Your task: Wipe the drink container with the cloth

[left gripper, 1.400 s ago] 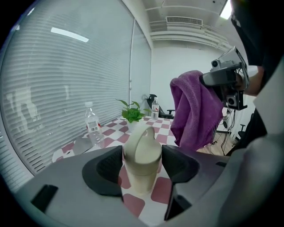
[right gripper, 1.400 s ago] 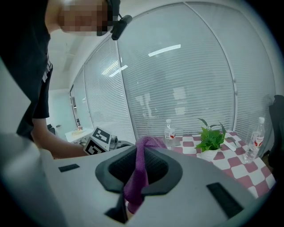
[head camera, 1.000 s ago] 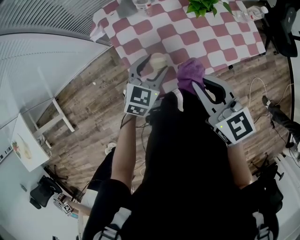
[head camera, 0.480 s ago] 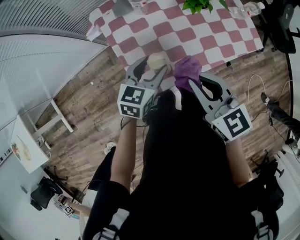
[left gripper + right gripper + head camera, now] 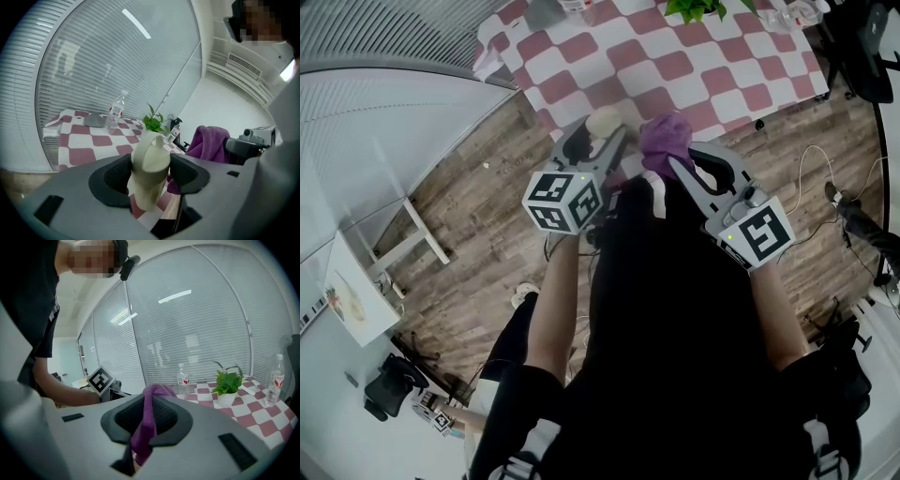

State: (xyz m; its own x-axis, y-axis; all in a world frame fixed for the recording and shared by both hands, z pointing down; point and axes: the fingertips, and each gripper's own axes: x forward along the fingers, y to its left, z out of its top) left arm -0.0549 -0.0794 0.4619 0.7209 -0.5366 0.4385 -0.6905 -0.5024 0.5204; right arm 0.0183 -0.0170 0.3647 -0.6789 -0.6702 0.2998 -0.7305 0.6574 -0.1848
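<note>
A counter under a red-and-white checked cover [image 5: 675,66] stands ahead of me against slatted glass walls, with brown wood-plank floor [image 5: 478,216] below; a small green potted plant [image 5: 227,383] and a clear plastic water bottle [image 5: 115,112] sit on it; I hold my work in the air, off the counter, near its close edge. My left tongs [image 5: 150,176] are clamped on the cream plastic drink container [image 5: 150,157] with its looped lid handle, gripping the body from both sides so it stands nearly upright with its walls free for rubbing; my right tongs [image 5: 147,420] are pinched together on a purple terry cloth [image 5: 144,432], which bunches above the jaws and hangs below, leaving a soft fold to drag; in the head view cloth and container sit just beside each other, and I cannot tell whether they touch.
</note>
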